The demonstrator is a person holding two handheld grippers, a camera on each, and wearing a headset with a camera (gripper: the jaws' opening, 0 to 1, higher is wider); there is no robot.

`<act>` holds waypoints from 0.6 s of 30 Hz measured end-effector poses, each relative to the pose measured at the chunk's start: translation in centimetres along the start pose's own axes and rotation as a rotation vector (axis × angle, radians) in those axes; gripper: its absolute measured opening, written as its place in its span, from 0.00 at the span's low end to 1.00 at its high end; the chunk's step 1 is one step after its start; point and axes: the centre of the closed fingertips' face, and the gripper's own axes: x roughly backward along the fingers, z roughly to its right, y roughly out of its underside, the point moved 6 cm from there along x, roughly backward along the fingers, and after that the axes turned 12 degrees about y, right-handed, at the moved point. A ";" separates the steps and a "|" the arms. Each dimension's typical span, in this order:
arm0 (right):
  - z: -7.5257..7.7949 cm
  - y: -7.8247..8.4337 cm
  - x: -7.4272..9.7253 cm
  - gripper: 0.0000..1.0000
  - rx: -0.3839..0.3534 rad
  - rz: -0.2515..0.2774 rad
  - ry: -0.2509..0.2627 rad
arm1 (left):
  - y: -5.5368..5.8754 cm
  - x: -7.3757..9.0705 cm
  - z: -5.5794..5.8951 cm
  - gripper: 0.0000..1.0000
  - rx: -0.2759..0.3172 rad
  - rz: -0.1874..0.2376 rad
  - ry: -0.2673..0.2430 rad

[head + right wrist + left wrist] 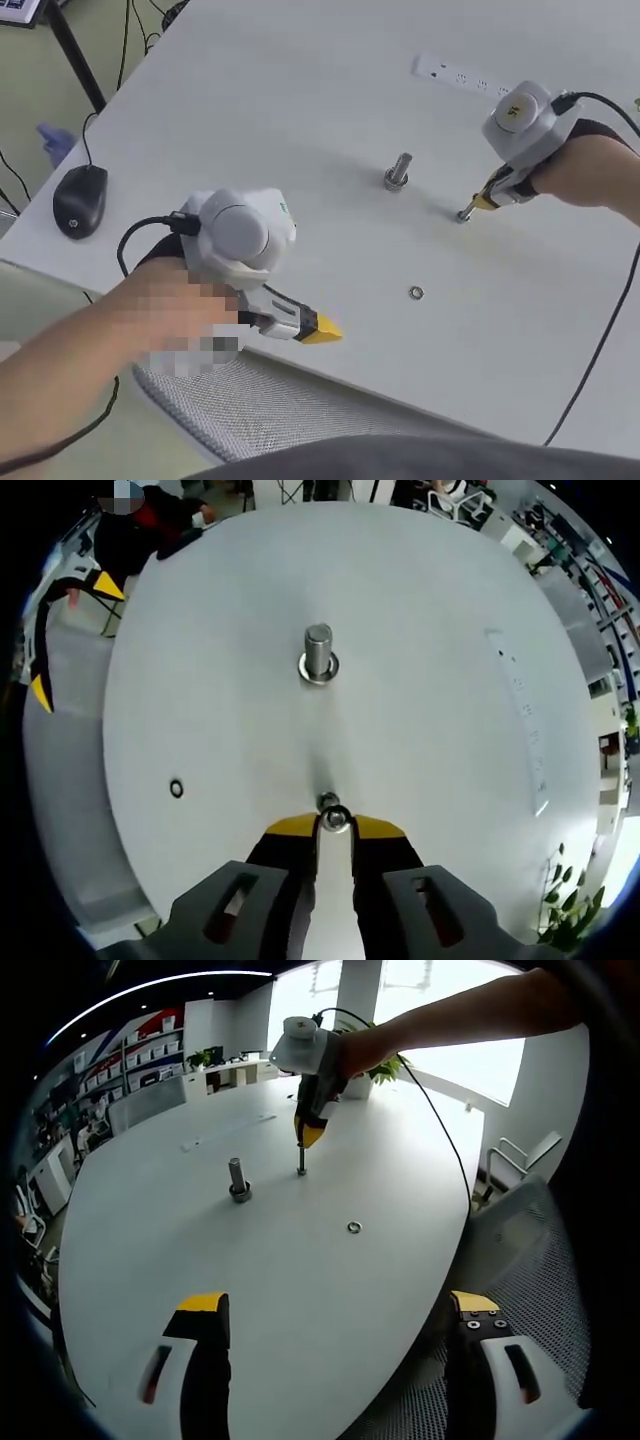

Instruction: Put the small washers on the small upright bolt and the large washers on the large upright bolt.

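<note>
The large upright bolt (398, 170) stands mid-table with a washer around its base (318, 668). To its right is the small upright bolt (465, 214). My right gripper (487, 200) hangs just over that bolt, shut on a small washer (334, 819) right at the bolt's top (327, 801). One loose washer (416, 293) lies flat on the table nearer to me; it also lies in the left gripper view (353, 1227) and the right gripper view (176, 788). My left gripper (322, 329) is open and holds nothing, low over the table's near edge (338, 1305).
A white power strip (458, 74) lies at the far side of the white table (300, 120). A black mouse (80, 197) sits at the left edge. A mesh chair back (250, 405) is below the near edge. A black cable (600, 340) trails from the right gripper.
</note>
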 end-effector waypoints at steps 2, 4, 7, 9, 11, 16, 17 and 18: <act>0.2 0.0 -0.6 0.12 0.006 -0.001 -0.004 | 0.1 0.1 -0.1 0.89 0.005 0.001 -0.001; 0.1 0.1 -0.7 0.12 0.009 -0.003 -0.009 | 0.2 0.2 -0.1 0.89 0.007 0.001 -0.002; 0.2 0.0 -1.2 0.12 0.021 -0.005 -0.013 | 0.3 0.1 -0.1 0.89 0.012 -0.003 -0.001; 0.3 0.0 -1.4 0.12 0.026 -0.007 -0.016 | 0.4 0.0 -0.1 0.88 0.015 -0.004 0.001; 0.1 0.1 -1.5 0.12 0.031 -0.011 -0.017 | 0.4 -0.1 -0.1 0.88 0.016 -0.007 0.003; 0.3 0.1 -2.2 0.13 0.041 -0.011 -0.013 | -0.1 -0.1 -0.1 0.87 0.010 0.004 0.009; 0.3 0.1 -2.3 0.13 0.041 -0.010 -0.015 | -0.1 -0.1 -0.1 0.87 0.007 0.003 0.009; 0.1 0.1 -2.3 0.13 0.043 -0.012 -0.014 | -0.2 -0.1 -0.1 0.87 0.006 0.002 0.009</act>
